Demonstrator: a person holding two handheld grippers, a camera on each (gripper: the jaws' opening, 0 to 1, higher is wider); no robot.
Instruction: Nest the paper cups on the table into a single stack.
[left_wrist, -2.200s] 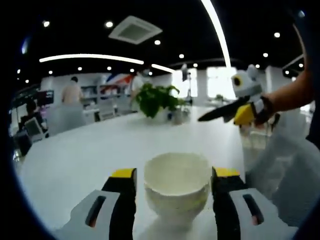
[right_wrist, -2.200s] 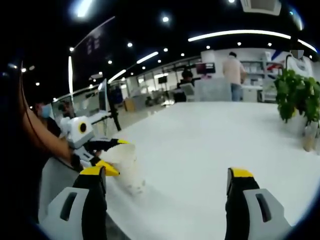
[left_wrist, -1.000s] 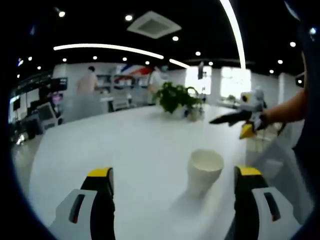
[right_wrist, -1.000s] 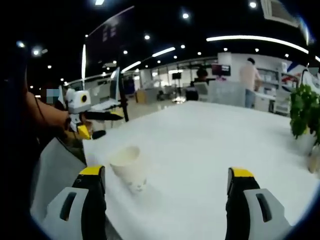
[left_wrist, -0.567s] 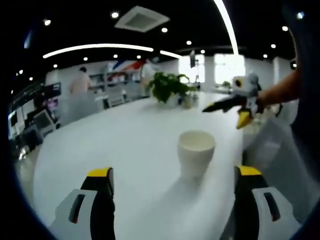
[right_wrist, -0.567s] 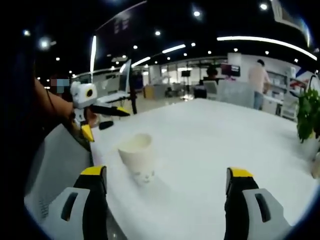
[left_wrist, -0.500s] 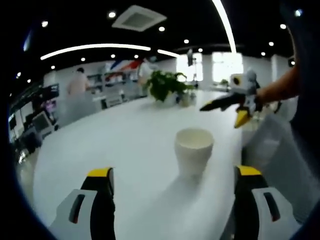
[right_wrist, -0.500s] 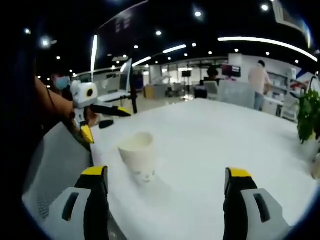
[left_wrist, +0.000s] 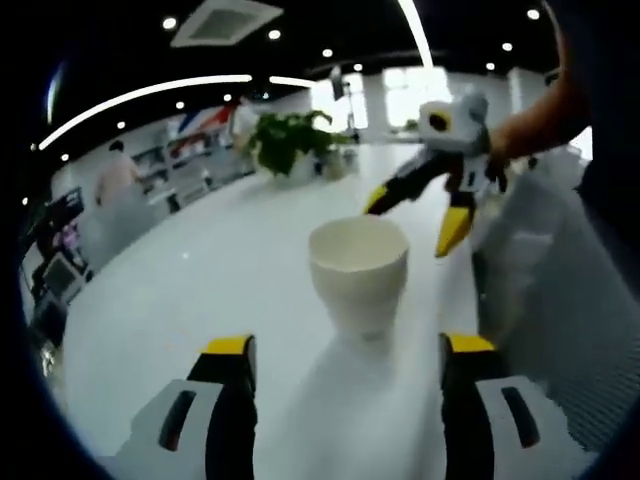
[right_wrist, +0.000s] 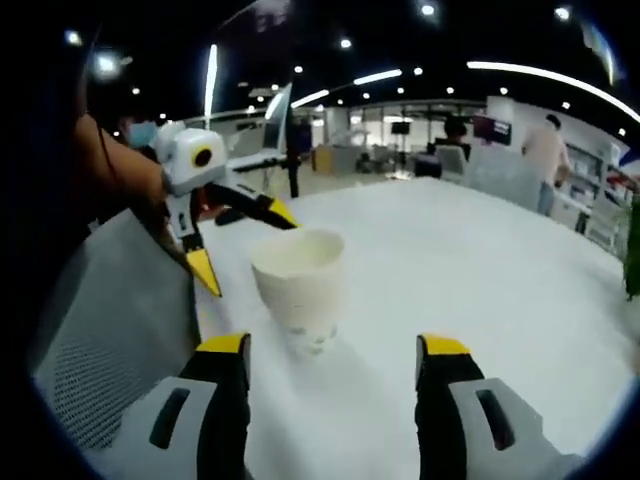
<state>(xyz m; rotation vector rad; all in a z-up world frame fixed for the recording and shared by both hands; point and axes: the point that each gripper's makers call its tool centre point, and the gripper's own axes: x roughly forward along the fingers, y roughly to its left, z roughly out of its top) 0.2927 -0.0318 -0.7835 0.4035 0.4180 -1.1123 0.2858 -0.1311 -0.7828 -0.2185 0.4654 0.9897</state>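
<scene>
One white paper cup (left_wrist: 358, 270) stands upright on the white table (left_wrist: 190, 270), near its edge. My left gripper (left_wrist: 348, 350) is open, its yellow-tipped jaws a short way before the cup, with nothing between them. In the same view, the right gripper (left_wrist: 415, 215) reaches in from the upper right, open, jaws just behind the cup. In the right gripper view the cup (right_wrist: 298, 278) shows a small print near its base. My right gripper (right_wrist: 332, 347) is open just short of it. The left gripper (right_wrist: 243, 242) comes in from the left, open beside the cup.
A grey mesh chair (right_wrist: 105, 330) stands at the table's edge, close to the cup. A potted plant (left_wrist: 287, 142) sits far across the table (right_wrist: 500, 260). People (right_wrist: 547, 152) and office furniture are in the background.
The left gripper had the cup between its jaws, then backed off from it. Since then both grippers have come close to the cup again, and their jaw gaps have narrowed slightly.
</scene>
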